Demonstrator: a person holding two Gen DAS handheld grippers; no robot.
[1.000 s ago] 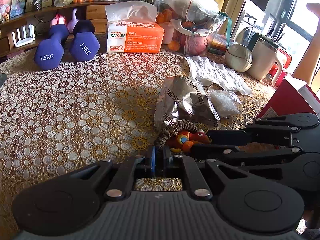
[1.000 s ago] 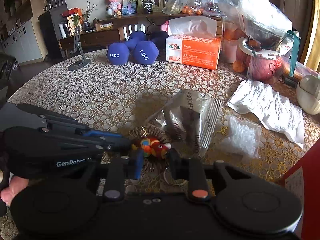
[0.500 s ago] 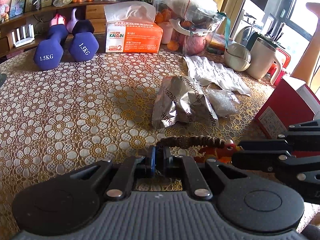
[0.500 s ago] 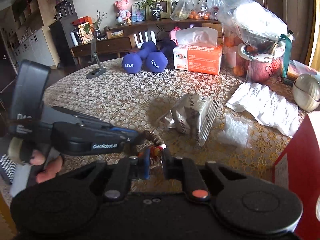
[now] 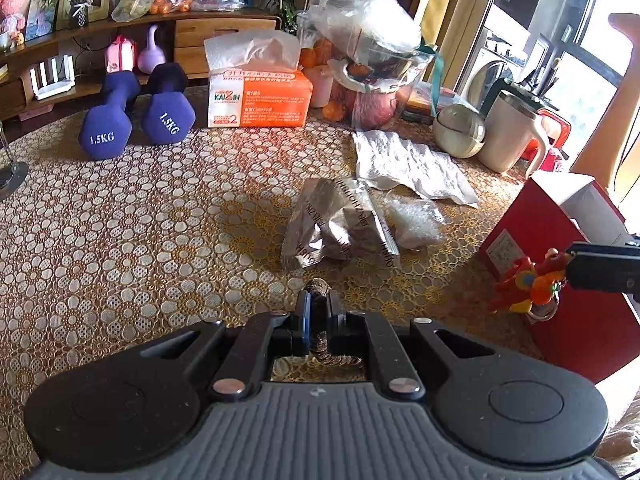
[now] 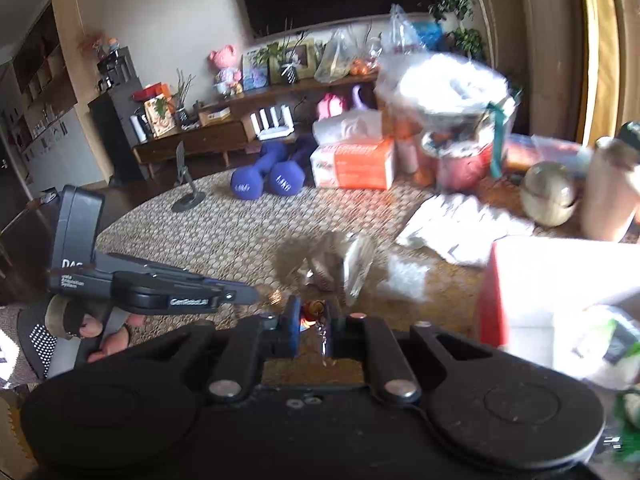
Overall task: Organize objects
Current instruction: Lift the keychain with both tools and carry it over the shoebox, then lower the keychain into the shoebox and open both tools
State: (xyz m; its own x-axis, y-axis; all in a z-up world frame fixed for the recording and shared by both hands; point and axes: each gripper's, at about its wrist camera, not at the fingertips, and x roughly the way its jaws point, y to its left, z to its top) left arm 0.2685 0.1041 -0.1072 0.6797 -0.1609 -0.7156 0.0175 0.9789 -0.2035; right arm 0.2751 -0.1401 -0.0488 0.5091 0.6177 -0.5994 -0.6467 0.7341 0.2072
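Holding a brown beaded bracelet (image 5: 317, 322), the left gripper (image 5: 316, 308) has its fingers pinched narrow on it, above the near part of the tabletop (image 5: 132, 232). The right gripper (image 6: 310, 316) has its fingers narrow on a small red and orange toy charm (image 6: 313, 309); in the left wrist view that charm (image 5: 528, 282) hangs in the air at the right gripper's tip, in front of the red box (image 5: 540, 224) at the right.

Open room: the lace-patterned tabletop is bare across the whole left and middle, from the near rim up to the two blue dumbbells (image 5: 136, 114). A phone stand (image 6: 188, 188) sits alone near the left rim.

Crowded: the far edge carries, left to right, the dumbbells, an orange tissue pack (image 5: 258, 98), a bagged fruit container (image 5: 368, 64), a round grey pot (image 5: 458, 130) and a beige mug (image 5: 508, 136). These stand just beside one another.

Middle right: a crumpled silver foil bag (image 5: 336, 226) lies flat, touching a small clear plastic bag (image 5: 416, 222) on its right. A white crinkled wrapper (image 5: 408, 164) lies just beyond them, near the pot.

The red box stands upright at the right rim, with its white top (image 6: 560, 264) showing. The right wrist view is motion-blurred, so details at that side are unclear. A hand (image 6: 100, 332) grips the left gripper's handle off the tabletop's left rim.
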